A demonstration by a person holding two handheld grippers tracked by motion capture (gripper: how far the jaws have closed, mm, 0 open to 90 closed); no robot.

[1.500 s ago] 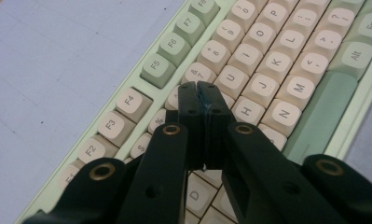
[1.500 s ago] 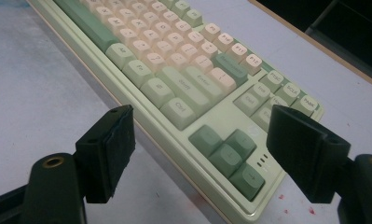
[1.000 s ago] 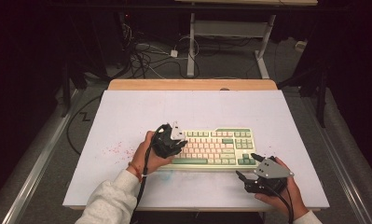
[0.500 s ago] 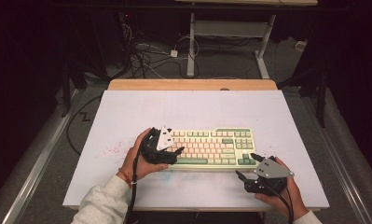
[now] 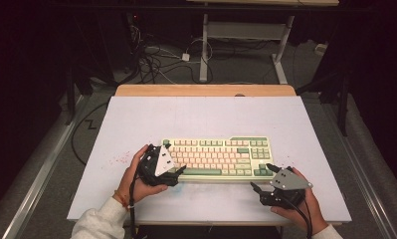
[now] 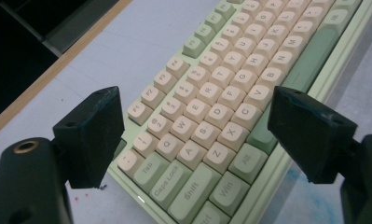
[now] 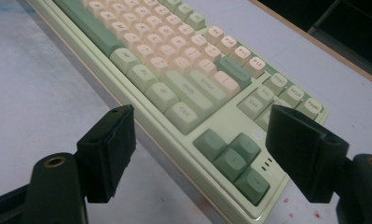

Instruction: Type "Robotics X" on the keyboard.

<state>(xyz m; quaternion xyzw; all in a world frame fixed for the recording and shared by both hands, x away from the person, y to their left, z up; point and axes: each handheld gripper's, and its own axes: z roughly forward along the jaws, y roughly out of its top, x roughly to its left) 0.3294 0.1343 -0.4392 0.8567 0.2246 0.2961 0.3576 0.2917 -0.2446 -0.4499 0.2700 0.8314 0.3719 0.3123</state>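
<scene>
Keyboard: the keyboard (image 5: 217, 157) lies flat near the middle of the white table (image 5: 206, 114), long side running left to right, closer to the near edge than the far one.
Left gripper: the left gripper (image 5: 178, 172) sits at the keyboard's near-left corner; its jaws have just been opening and stand wide, one on each side of that corner, pads not pressing on it.
Right gripper: the right gripper (image 5: 262, 176) hovers just off the near-right corner, jaws spread, nothing between the pads.
Why so placed: one tool at each end looks like a set-up to take or square the board from both corners, though that is my guess.
Materials: pale green plastic case, cream and green keycaps with rounded, slightly dished tops; the space bar (image 6: 309, 49) is a long smooth green strip.
Jaw pads: black, blocky, matte.
Table surface: smooth white sheet with faint red and blue specks, wooden strip along the far edge.
</scene>
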